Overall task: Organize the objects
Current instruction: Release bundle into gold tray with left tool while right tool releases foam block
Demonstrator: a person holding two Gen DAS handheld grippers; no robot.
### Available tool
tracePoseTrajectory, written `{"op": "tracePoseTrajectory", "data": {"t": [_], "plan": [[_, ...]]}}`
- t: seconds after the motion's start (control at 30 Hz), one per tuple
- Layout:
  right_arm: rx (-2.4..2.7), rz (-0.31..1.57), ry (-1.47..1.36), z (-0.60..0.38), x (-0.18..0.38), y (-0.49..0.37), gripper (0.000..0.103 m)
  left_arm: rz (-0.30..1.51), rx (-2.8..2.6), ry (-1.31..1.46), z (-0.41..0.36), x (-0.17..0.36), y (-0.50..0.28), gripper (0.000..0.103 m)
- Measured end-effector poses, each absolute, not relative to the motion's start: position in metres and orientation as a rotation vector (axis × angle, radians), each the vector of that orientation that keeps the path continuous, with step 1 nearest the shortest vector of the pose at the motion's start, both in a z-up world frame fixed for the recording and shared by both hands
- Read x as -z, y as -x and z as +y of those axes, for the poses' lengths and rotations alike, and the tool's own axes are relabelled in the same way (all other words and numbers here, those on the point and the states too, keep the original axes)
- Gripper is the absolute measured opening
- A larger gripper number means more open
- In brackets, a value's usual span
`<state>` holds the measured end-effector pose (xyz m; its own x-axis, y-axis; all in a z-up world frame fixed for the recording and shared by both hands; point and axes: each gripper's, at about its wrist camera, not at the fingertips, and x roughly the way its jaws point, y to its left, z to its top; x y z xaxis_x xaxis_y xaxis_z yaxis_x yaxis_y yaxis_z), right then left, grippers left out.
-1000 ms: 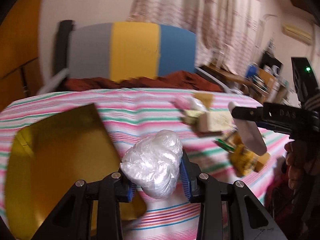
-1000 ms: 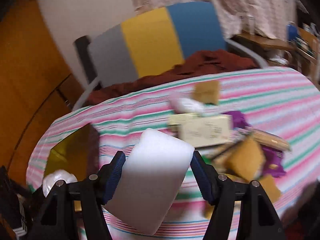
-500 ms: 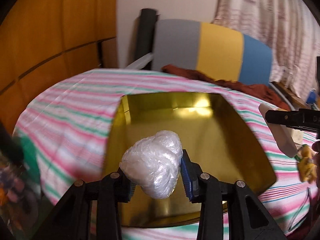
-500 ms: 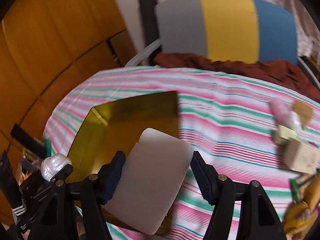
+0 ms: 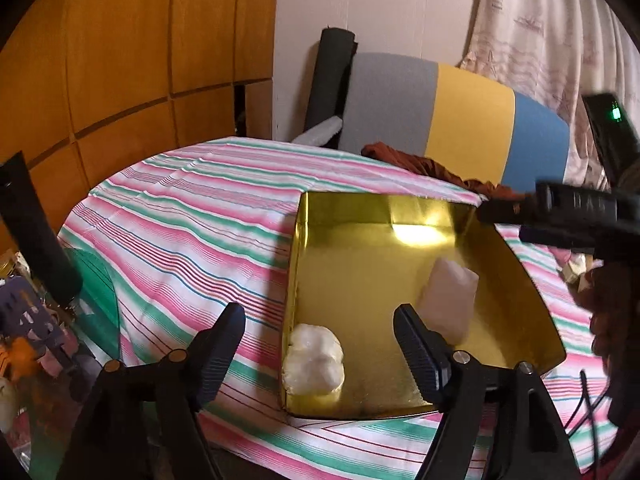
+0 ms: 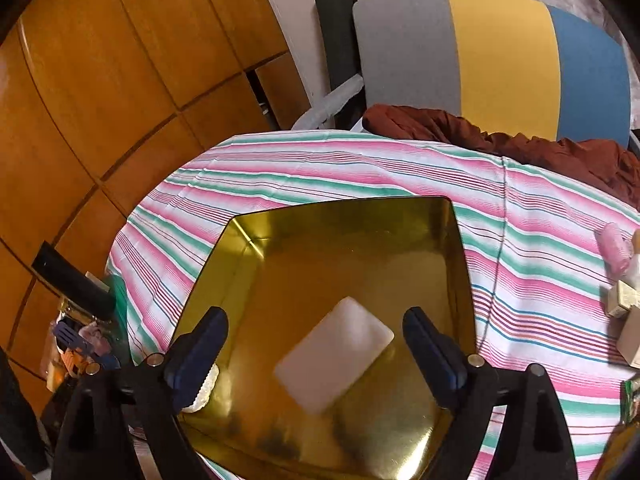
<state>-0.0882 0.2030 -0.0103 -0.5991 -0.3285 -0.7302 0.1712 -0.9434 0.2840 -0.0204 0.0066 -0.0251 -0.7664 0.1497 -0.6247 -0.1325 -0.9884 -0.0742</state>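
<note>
1. Dropping things into the gold tray (image 5: pixel 516 264) looks like the step in hand: both claws stand wide apart and hold nothing.
2. The left claw (image 5: pixel 320 344) hovers over the tray's near left corner, where the white bundle (image 5: pixel 313 360) lies against the wall.
3. The right claw (image 6: pixel 316 344) hangs above the white pad (image 6: pixel 334 358), which lies flat near the middle of the tray (image 6: pixel 452 248), clear of both fingers.
4. By my judgement, two items are stowed and more wait; the next move calls for swinging a claw right to the loose clutter (image 6: pixel 624 296) and closing on one piece.
5. The left view alone shows the bundle whole, and the right claw's body (image 5: pixel 576 216) reaching over the tray's far right corner.
6. In the left view the pad (image 5: pixel 448 300) is blurred and partly behind a finger; the right view shows it flat and rectangular.
7. The right view alone shows the clutter on the striped worktop (image 6: pixel 540 240), well apart from the tray; there the bundle (image 6: pixel 202 392) is only a sliver behind the left finger.
</note>
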Motion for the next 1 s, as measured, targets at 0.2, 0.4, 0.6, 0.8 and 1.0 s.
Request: {"op": "tracePoseTrajectory", "data": {"t": [0.2, 0.4, 0.6, 0.8, 1.0], "plan": [[2.692, -0.203, -1.218, 0.221, 0.005, 0.063, 0.091, -0.058, -2.825, 0.95, 0.01, 0.011, 0.016, 0.081], [2.853, -0.123, -1.223, 0.245, 0.005, 0.043, 0.091, -0.03, -2.804, 0.931, 0.025, 0.004, 0.014, 0.083], [2.942, -0.095, -1.221, 0.276, 0.003, 0.027, 0.091, -0.018, -2.76, 0.946, 0.045, 0.001, 0.016, 0.085], [2.976, -0.164, -1.247, 0.306, 0.008, 0.017, 0.091, 0.033, -2.705, 0.899, 0.071, -0.006, 0.009, 0.086], [3.004, -0.218, -1.285, 0.332, 0.015, 0.007, 0.091, 0.089, -2.657, 0.877, 0.093, -0.01, 0.005, 0.087]]}}
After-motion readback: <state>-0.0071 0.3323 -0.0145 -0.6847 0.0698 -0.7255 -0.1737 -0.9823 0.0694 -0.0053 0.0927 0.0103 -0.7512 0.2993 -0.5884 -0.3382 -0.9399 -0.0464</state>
